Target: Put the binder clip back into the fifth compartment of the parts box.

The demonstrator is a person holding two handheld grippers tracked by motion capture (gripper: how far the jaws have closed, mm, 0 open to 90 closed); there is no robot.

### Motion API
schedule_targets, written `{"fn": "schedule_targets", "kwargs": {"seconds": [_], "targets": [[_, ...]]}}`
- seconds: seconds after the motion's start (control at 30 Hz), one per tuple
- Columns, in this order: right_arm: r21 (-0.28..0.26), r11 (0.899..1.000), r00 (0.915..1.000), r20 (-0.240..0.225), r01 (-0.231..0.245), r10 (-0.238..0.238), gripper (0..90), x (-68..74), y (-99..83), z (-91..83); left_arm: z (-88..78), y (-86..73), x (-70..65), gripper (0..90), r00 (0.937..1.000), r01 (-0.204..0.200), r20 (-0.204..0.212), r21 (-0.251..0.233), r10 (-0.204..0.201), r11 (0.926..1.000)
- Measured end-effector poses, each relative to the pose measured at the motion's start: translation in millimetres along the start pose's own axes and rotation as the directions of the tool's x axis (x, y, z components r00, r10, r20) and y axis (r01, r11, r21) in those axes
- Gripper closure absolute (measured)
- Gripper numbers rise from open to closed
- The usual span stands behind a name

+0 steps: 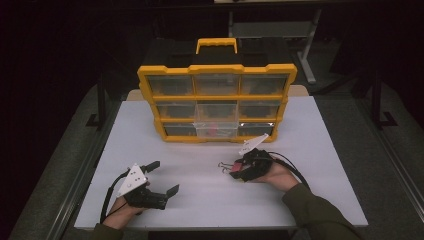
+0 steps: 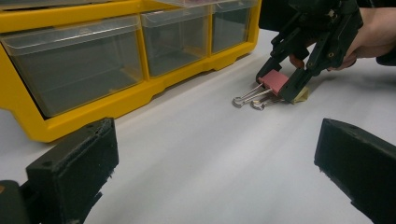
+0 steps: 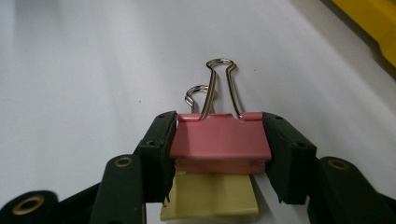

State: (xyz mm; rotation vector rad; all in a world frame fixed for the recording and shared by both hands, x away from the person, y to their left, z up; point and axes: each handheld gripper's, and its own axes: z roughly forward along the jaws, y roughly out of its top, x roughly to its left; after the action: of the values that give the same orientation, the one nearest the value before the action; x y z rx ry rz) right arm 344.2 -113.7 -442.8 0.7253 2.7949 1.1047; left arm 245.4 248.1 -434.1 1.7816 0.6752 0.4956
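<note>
A pink binder clip with silver wire handles lies on the white table, with a pale yellow piece under its back end. My right gripper is shut on the clip, one pad pressed against each side. From the high view the right gripper sits right of the table's centre, and the clip pokes out to its left. My left gripper rests near the front left, open, with nothing between its jaws. In the left gripper view the clip sits ahead, beyond the left gripper.
A yellow and black drawer organizer with clear drawers stands at the back of the table. Its bottom middle drawer is pulled out a little and holds something pink. White table surface stretches between the grippers and the organizer.
</note>
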Motion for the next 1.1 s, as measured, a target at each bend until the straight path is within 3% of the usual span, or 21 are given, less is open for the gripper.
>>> {"fn": "schedule_targets", "kwargs": {"seconds": [0.03, 0.1, 0.23, 0.33, 0.4, 0.63, 0.77, 1.1], "targets": [[-0.004, 1.000, 0.9996, -0.012, -0.025, 0.025, 47.0, 1.4, 0.4, -0.9, -0.1, 0.0, 0.1, 0.0, 1.0000, -0.003, 0.000, 0.000, 0.003, 1.0000], [-0.011, 0.999, 0.9994, -0.018, -0.031, 0.031, 47.1, 0.5, 0.4, -2.1, -0.2, 0.1, 0.0, 0.0, 1.0000, -0.003, 0.000, 0.000, 0.003, 1.0000], [-0.013, 1.000, 0.9999, -0.011, -0.009, 0.008, 47.2, -2.9, -0.1, -4.2, 0.0, 0.1, 0.0, 0.0, 1.0000, -0.002, 0.001, 0.000, 0.002, 1.0000], [-0.025, 0.999, 0.9988, -0.030, -0.039, 0.038, 47.2, -2.1, 0.4, -7.2, 0.0, 0.1, 0.1, 0.0, 1.0000, -0.005, 0.002, 0.000, 0.005, 1.0000], [-0.027, 0.999, 0.9997, -0.015, -0.017, 0.017, 47.2, -4.9, -0.2, -9.2, 0.0, 0.2, 0.0, 0.0, 1.0000, -0.007, 0.001, -0.001, 0.007, 1.0000], [-0.051, 0.998, 0.9985, -0.030, -0.047, 0.045, 47.2, -8.4, -0.9, -18.2, 0.1, 0.0, -0.5, 0.0, 0.9999, -0.010, -0.003, 0.002, 0.010, 0.9999], [-0.063, 0.997, 0.9990, -0.025, -0.039, 0.037, 47.2, -11.4, -2.0, -23.9, 1.2, -0.9, -2.8, 0.0, 0.9995, -0.032, -0.006, 0.015, 0.032, 0.9994], [-0.090, 0.995, 0.9990, -0.023, -0.039, 0.038, 47.3, -15.4, -2.9, -40.1, 0.6, -0.5, -0.3, 0.0, 0.9996, -0.027, -0.012, 0.009, 0.027, 0.9996]]}}
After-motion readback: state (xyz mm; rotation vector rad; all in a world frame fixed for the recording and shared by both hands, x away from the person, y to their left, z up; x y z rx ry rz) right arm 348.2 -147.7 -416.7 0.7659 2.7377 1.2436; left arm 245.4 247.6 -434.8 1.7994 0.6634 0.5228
